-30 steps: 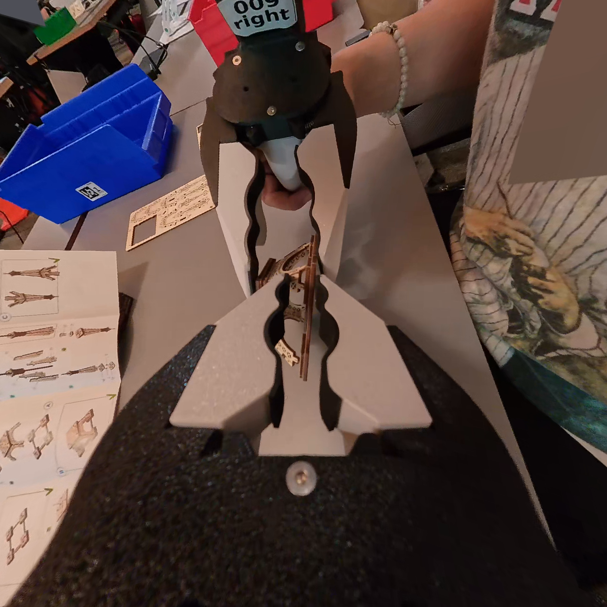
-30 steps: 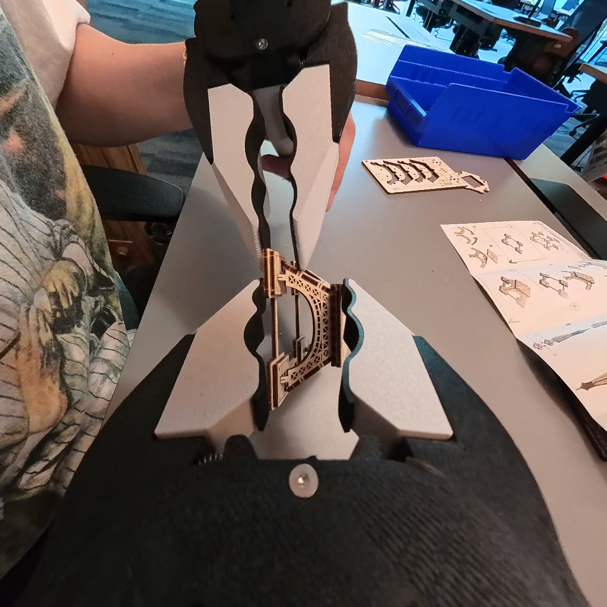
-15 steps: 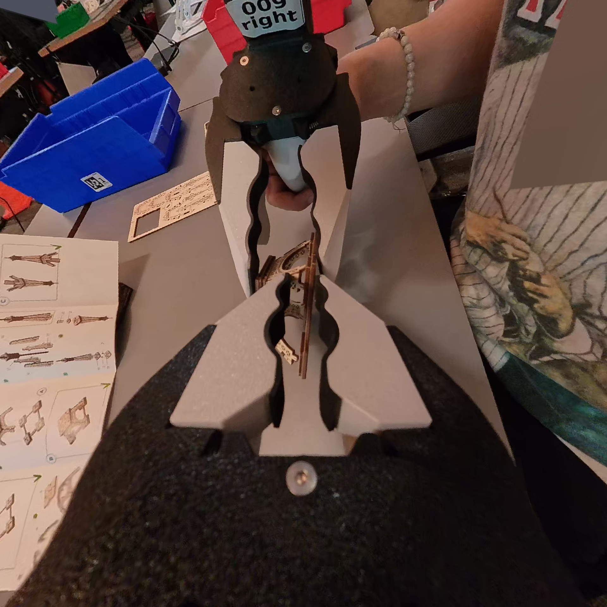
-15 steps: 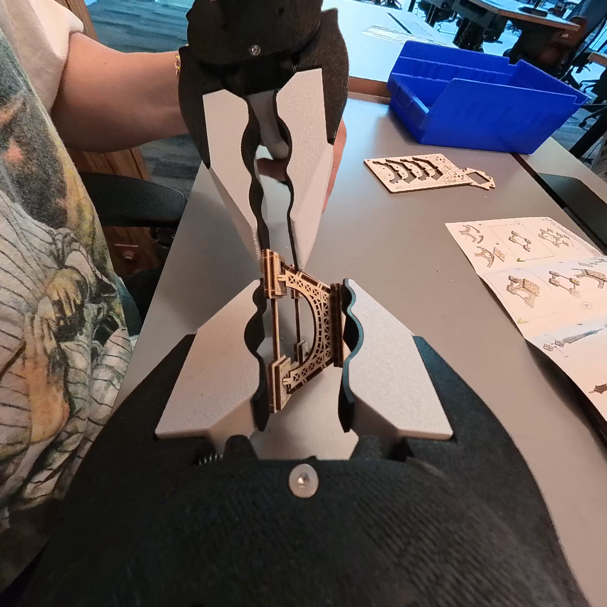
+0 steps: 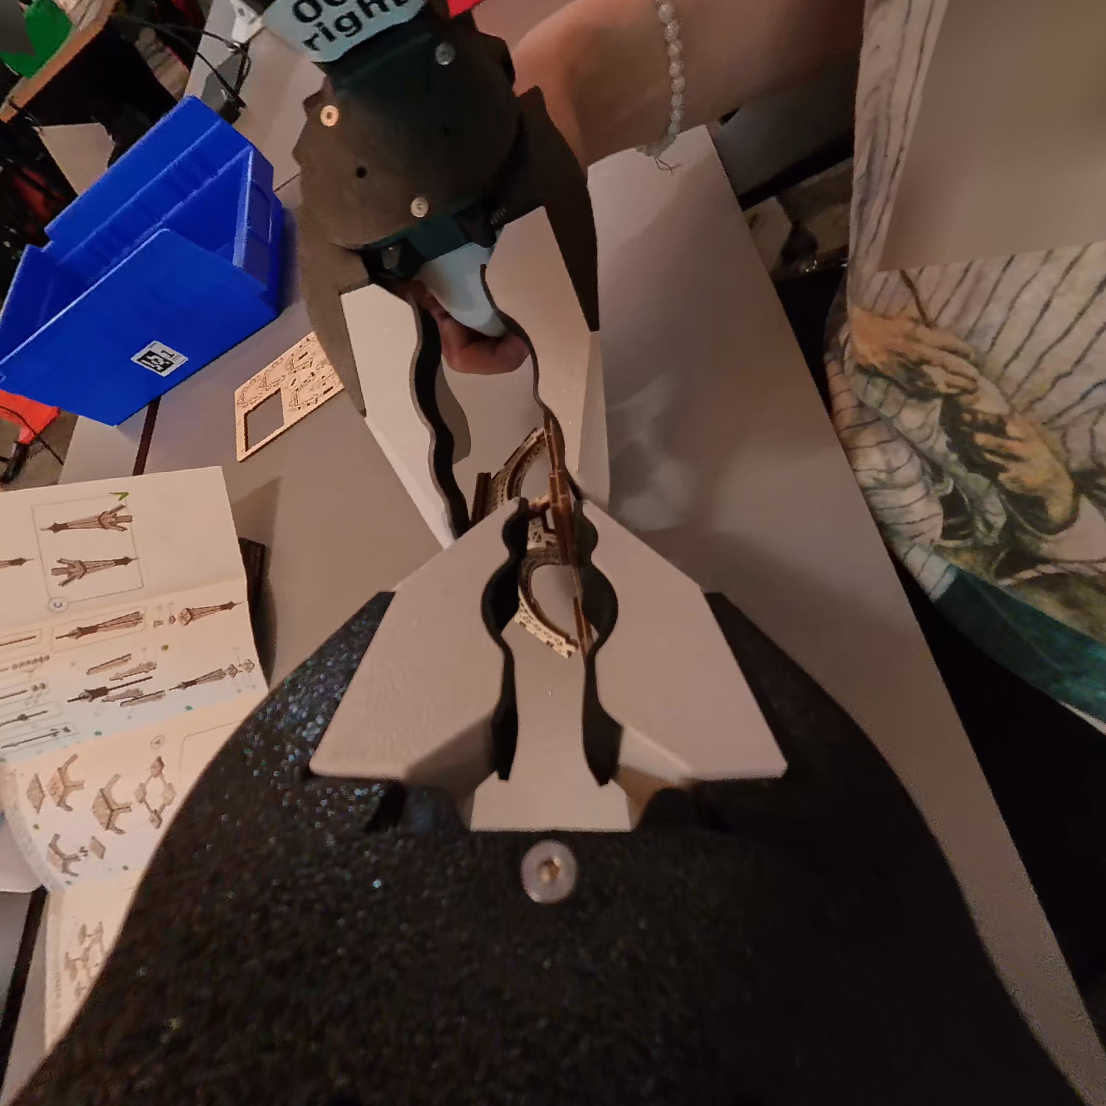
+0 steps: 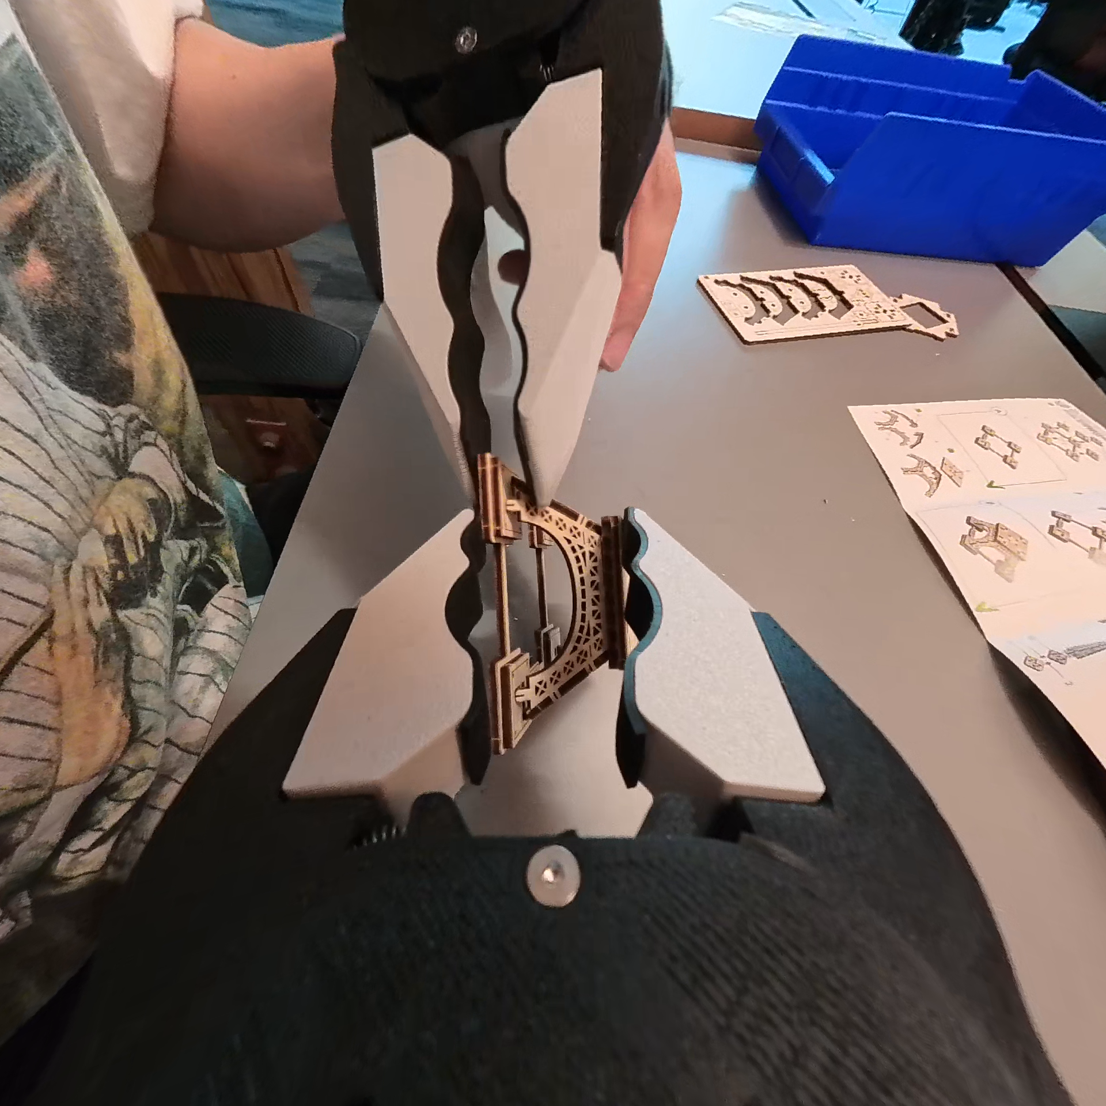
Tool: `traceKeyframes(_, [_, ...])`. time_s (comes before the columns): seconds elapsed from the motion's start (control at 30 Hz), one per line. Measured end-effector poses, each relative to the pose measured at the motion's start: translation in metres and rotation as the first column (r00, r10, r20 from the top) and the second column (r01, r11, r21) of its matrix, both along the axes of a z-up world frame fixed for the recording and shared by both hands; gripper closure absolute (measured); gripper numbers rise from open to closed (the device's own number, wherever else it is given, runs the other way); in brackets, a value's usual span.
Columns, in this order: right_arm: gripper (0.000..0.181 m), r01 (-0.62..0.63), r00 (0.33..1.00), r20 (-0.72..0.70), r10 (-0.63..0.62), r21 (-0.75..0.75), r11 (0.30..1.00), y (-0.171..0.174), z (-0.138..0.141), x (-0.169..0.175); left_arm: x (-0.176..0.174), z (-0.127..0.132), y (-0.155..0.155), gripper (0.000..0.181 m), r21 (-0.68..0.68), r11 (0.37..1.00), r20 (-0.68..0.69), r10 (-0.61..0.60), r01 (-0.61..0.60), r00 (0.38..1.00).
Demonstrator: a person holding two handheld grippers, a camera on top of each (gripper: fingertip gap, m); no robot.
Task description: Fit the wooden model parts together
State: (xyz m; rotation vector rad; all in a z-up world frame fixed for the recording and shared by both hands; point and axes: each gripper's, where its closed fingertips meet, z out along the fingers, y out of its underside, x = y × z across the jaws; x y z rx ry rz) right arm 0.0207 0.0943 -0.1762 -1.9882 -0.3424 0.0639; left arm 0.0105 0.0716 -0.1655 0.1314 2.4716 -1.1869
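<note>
A small wooden lattice arch frame (image 6: pixel 562 610) hangs above the grey table (image 6: pixel 748 467) between both grippers. My right gripper (image 6: pixel 550 517) is shut on it, one finger on each side edge. My left gripper (image 6: pixel 509 479) comes in from the far side and pinches the frame's top left corner. In the left wrist view the frame (image 5: pixel 538 574) sits edge-on between the fingertips of my left gripper (image 5: pixel 547 509), and the right gripper (image 5: pixel 514 479) reaches in from the top. A hand holds each gripper.
A blue bin (image 6: pixel 933 161) stands at the back of the table, also in the left wrist view (image 5: pixel 149 287). A flat wooden parts sheet (image 6: pixel 820 311) lies near it. A paper instruction sheet (image 6: pixel 987 509) lies at the side. The person's torso (image 6: pixel 90 538) is close by. Both grippers' tips are close together, under 4 cm apart.
Both grippers keep their hold on the frame. The left gripper has tilted, so more of the arch shows between its fingers. The right wrist view is nearly unchanged.
</note>
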Motion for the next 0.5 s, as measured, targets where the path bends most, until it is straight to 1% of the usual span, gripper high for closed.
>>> traceKeyframes(0.1, [0.138,-0.006,1.0,0.0,0.006,-0.013,1.0,0.0015,-0.0003,0.0017,0.0015,-0.0001,0.0016,0.171,0.025,1.0,-0.001,0.007,-0.007,1.0])
traceKeyframes(0.43, [0.139,-0.017,1.0,-0.008,0.017,-0.025,1.0,0.0044,-0.0011,0.0016,0.0015,-0.0007,0.0044,0.172,-0.002,0.999,-0.036,0.032,-0.032,0.999])
traceKeyframes(0.5, [0.139,-0.02,1.0,-0.009,0.02,-0.025,0.999,0.0041,-0.0011,0.0016,0.0017,-0.0006,0.0041,0.171,0.007,1.0,-0.015,0.03,-0.03,0.999])
